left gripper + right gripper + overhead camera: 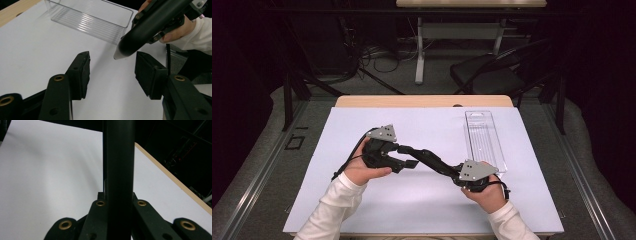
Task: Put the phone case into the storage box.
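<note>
My right gripper (454,173) is shut on a thick black tube (428,158) with a pale tip, and holds it pointing left across the white table (412,205). The right gripper view looks straight along the tube (118,157), clamped between both jaws of my right gripper (117,196). In the left gripper view the tube (147,25) comes in from the upper right, and its pale tip (117,56) hangs between the spread jaws of my left gripper (113,58) without touching either pad. From above, my left gripper (408,156) stands open around that end.
A clear plastic bin (484,142) lies lengthwise at the table's right side, also seen beyond the jaws as the bin (92,20). A wooden table edge (422,101) runs along the back. A dark chair (492,72) and cables stand on the floor behind.
</note>
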`<state>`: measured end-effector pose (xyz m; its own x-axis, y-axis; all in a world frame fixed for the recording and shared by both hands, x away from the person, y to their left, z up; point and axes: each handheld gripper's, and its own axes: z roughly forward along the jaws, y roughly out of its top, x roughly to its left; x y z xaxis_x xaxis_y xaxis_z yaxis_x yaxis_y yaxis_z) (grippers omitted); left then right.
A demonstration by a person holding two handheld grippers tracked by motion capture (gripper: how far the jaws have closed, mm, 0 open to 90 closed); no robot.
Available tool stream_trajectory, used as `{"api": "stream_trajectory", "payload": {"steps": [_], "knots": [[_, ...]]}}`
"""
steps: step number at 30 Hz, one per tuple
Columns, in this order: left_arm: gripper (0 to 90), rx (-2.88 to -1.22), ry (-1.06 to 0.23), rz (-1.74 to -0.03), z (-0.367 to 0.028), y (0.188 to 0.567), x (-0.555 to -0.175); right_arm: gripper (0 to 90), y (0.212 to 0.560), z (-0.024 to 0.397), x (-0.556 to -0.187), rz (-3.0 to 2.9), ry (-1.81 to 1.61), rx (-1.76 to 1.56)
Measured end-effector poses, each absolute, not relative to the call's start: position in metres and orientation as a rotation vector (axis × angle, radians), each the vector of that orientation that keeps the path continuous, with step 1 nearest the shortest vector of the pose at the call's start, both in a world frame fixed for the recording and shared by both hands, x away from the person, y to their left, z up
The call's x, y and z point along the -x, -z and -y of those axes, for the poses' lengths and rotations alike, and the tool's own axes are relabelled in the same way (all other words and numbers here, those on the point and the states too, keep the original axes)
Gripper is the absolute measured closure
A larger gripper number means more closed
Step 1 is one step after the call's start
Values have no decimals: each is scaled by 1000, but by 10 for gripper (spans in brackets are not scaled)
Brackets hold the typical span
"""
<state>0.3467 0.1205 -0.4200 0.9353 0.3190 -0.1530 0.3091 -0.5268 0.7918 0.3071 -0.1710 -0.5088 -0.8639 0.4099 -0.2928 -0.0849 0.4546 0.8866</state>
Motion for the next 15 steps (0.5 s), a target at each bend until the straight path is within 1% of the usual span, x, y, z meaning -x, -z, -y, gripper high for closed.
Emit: {"api": "stream_trajectory", "payload": {"steps": [15], "knots": [[550, -2162, -14, -391, -114, 421, -343, 877, 512, 167, -307, -2264, -1433, -264]]}}
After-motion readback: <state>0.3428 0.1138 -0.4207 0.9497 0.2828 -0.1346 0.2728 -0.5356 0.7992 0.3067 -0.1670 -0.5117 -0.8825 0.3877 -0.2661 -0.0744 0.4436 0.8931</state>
